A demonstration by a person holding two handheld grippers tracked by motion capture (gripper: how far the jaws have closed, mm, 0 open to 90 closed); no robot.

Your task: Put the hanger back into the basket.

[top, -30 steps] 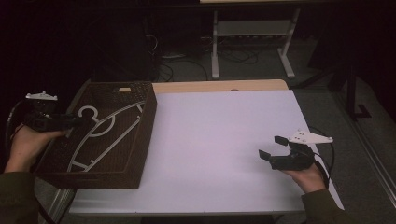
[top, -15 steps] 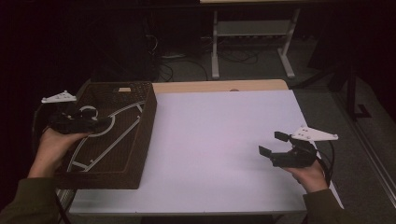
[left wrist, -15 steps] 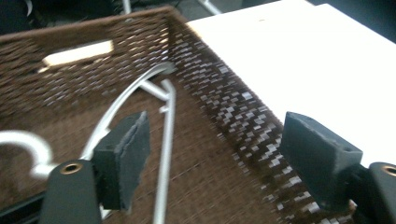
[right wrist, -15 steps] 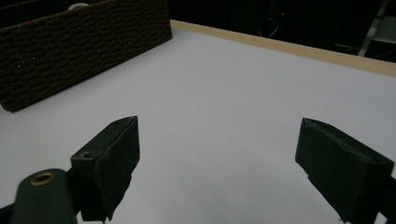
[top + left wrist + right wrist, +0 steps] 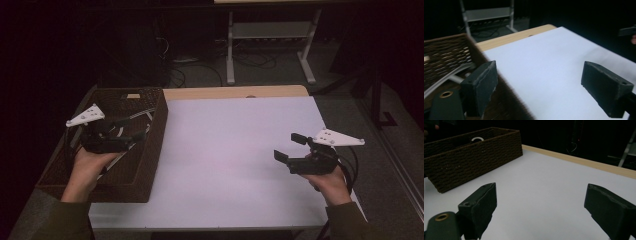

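Note:
A dark brown wicker basket (image 5: 145, 165) stands on the table's left side with white clothes hangers (image 5: 142, 114) lying in it. My left gripper (image 5: 131, 128) hovers over the basket's middle, its jaws pointing right, open and holding nothing. In the left gripper view the left gripper (image 5: 544, 87) spans the basket's right wall (image 5: 446, 53), with a hanger (image 5: 449, 75) below the left jaw. My right gripper (image 5: 290, 147) is open and holding nothing, low over the white surface near the table's right edge. The right gripper view looks past the right gripper (image 5: 544, 212) toward the basket (image 5: 474, 155) and a white hanger hook (image 5: 477, 139).
A white sheet (image 5: 225, 150) covers the table between the basket and the right hand; a strip of bare wood (image 5: 235, 92) runs along the far edge. Behind the table stand a metal rack (image 5: 270, 35) and cables (image 5: 185, 67) on the dark floor.
My left gripper has moved to the right, from the basket's left rim to over its middle. The right gripper has barely shifted.

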